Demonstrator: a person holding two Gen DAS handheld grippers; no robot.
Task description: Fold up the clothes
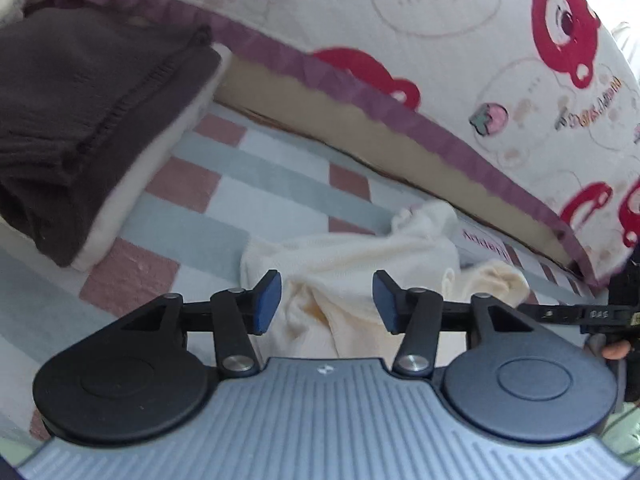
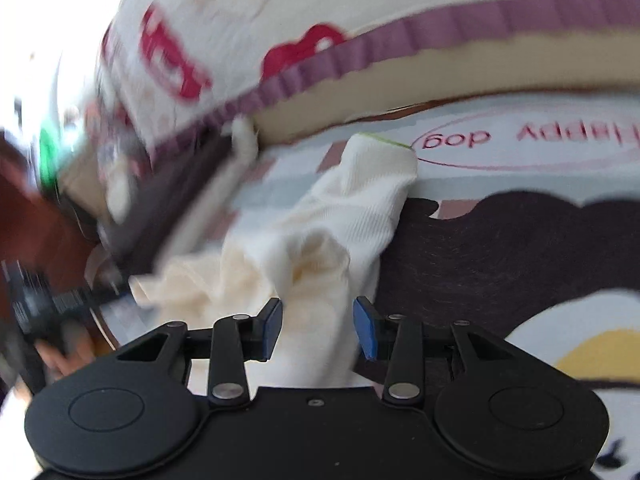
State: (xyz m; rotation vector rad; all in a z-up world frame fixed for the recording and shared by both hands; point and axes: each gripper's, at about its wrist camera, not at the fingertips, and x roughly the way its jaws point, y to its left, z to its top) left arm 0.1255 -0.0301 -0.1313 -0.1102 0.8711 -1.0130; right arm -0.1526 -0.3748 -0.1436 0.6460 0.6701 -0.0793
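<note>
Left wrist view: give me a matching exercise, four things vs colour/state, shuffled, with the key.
Things:
1. cream garment
2. brown sweater
3. mattress trim
4. left gripper

Colour or state:
A. purple, running along the bear-print cover's edge
B. folded, stacked on a white layer
C. jaws apart, blue pads clear of the cloth
D. crumpled, unfolded on the checked rug

Pairs: 1-D, 2-B, 3-A, 4-C
</note>
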